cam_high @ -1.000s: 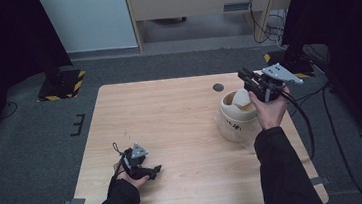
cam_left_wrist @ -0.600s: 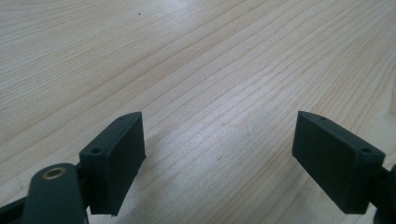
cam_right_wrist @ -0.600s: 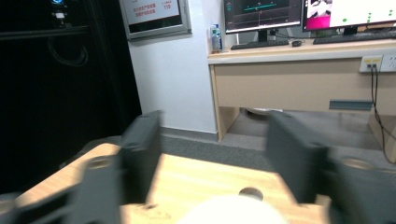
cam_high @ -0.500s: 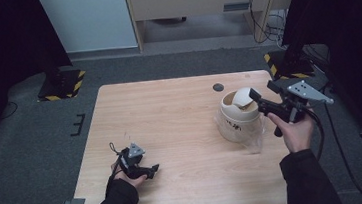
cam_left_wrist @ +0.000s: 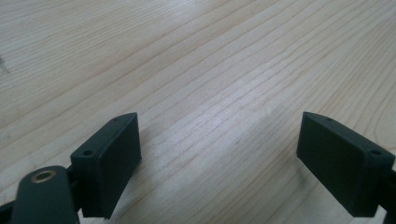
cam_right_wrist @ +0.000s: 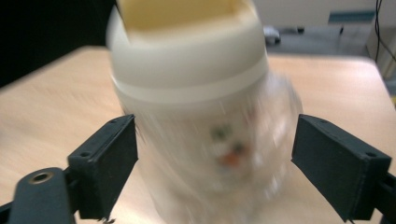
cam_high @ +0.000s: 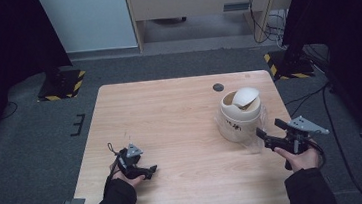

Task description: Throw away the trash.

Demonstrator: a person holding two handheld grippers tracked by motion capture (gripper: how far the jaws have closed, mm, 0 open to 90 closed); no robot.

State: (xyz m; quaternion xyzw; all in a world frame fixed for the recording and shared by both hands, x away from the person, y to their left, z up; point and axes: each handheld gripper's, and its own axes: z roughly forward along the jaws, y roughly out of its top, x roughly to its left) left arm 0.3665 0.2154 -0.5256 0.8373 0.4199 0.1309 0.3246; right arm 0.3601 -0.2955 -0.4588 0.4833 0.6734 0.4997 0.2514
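A cream bin with a tilted swing lid stands at the right of the wooden table. Crumpled clear plastic lies against its near side. My right gripper hovers low just right of that plastic and points at the bin. Its jaws have just been opening and stand wide. In the right gripper view the bin and plastic are blurred beyond them, untouched. My left gripper rests at the front left. Its jaws have just been opening over bare wood.
A small dark disc lies on the table behind the bin. Black stands with striped bases flank the table on the floor. Cables hang by a wooden cabinet at the back right.
My right gripper came down from over the bin's lid to the table's right front, and its jaws opened. The left hand stayed put.
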